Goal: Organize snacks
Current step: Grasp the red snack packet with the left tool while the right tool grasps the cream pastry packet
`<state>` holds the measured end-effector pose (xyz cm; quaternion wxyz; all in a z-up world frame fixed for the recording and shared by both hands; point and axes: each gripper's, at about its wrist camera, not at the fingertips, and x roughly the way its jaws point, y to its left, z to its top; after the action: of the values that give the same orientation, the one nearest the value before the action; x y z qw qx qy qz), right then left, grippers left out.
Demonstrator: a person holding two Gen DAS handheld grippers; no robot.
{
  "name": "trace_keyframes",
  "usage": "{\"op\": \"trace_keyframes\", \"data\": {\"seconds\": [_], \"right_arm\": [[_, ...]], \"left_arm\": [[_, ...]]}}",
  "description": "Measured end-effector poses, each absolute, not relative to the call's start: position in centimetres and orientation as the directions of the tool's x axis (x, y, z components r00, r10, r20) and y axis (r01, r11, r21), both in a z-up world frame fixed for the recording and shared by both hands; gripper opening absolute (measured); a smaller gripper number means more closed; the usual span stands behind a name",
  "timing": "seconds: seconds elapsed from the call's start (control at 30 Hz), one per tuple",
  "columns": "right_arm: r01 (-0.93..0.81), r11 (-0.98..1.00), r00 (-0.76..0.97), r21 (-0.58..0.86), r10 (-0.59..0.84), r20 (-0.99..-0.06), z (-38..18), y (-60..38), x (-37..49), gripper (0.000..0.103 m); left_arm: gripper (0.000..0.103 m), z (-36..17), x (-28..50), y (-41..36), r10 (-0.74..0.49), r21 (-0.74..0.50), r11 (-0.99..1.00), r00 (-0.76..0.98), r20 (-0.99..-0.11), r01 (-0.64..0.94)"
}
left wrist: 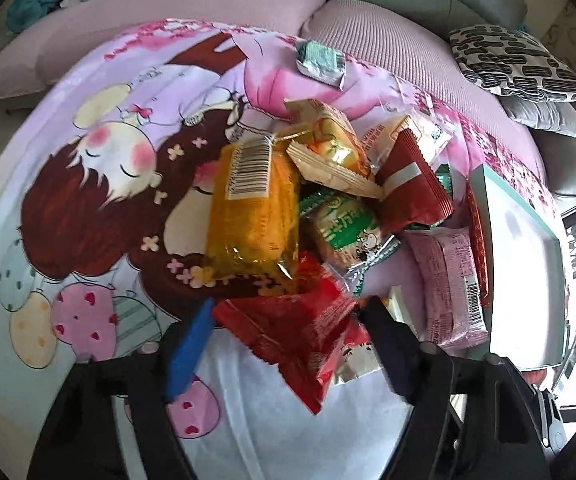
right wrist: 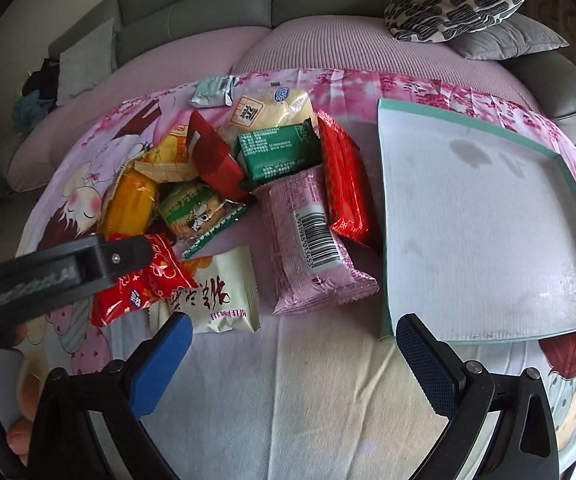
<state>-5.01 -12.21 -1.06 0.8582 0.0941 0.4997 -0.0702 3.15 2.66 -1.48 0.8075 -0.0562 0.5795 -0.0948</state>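
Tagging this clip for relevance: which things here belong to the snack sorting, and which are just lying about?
Job: snack pile, red packet between left gripper fingers, empty tray, right gripper.
Lying about: patterned pillow, grey sofa, cartoon blanket.

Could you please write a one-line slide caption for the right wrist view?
Open right gripper hovers before piled snack packets beside an empty tray.
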Motion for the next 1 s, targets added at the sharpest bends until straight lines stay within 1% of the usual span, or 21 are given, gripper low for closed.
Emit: {"op": "trace_keyframes", "data": {"seconds": [0.17, 0.4, 0.6, 0.67, 0.73, 0.8, 1.0], "right_arm": [[0.213, 0.972, 0.5, 0.102, -0.019, -0.866, -0.9, -12.1, -4.7, 0.103], [0.162, 0.981, 0.505, 0.103, 0.007, -0.863, -0.7, -10.5, -4.2, 0.103], [0.074, 0.992, 0.514, 0.099, 0.047, -0.856, -0.7, -8.2, -3.5, 0.103], [0.051, 0.994, 0.508, 0.093, 0.055, -0.86, -1.0, -7.4, -3.1, 0.1], [0.036, 0.996, 0.492, 0.084, 0.056, -0.869, -1.4, -6.8, -2.6, 0.091], [0.029, 0.996, 0.473, 0.079, 0.055, -0.879, -1.8, -6.4, -2.1, 0.087], [0.032, 0.996, 0.381, 0.085, 0.067, -0.922, -3.2, -6.4, -0.2, 0.083]], "left_arm": [[0.069, -1.0, 2.9, 2.5, -0.268, -0.247, 0.963, 0.32, -0.909, 0.106], [0.069, 0.3, 2.4, 4.9, -0.283, -0.282, 0.958, 0.358, -0.89, 0.057], [0.069, 0.8, 2.8, 7.0, -0.292, -0.318, 0.948, 0.391, -0.873, -0.001], [0.069, 0.7, 2.9, 7.3, -0.286, -0.315, 0.949, 0.387, -0.877, -0.013], [0.069, 0.5, 2.9, 7.7, -0.285, -0.317, 0.948, 0.38, -0.88, -0.022], [0.069, 0.3, 2.9, 8.0, -0.292, -0.326, 0.945, 0.38, -0.878, -0.026], [0.069, 0.2, 3.0, 8.2, -0.296, -0.33, 0.944, 0.372, -0.88, -0.029]]}}
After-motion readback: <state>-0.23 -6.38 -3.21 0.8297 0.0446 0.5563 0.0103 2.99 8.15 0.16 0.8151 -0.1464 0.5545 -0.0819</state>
